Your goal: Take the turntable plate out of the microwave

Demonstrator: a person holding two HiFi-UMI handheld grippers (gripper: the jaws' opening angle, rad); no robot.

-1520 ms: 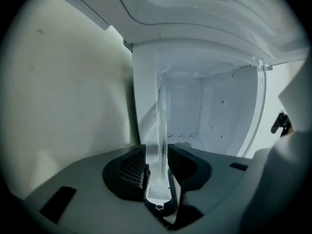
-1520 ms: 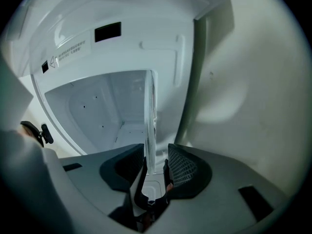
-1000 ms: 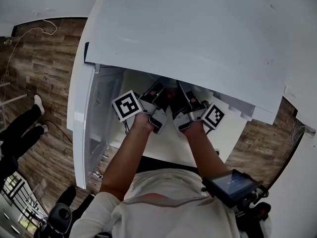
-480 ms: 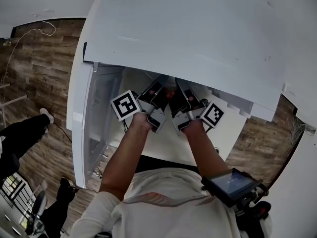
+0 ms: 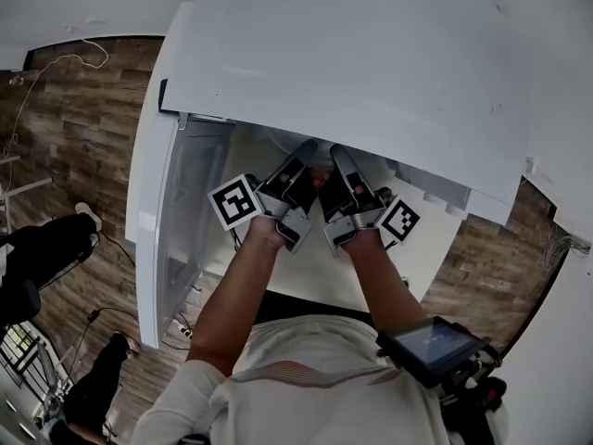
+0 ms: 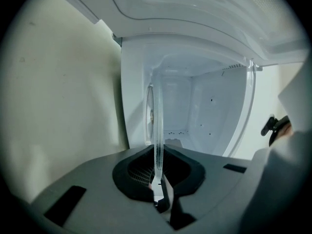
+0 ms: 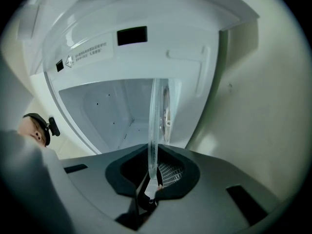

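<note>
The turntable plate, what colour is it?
The turntable plate is clear glass; left gripper view shows it best.

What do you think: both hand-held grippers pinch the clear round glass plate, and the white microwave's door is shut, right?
Not quite. The white microwave's door is open, swung out to the left in the head view. The left hand-held gripper and the right hand-held gripper do both pinch the clear round glass plate.
</note>
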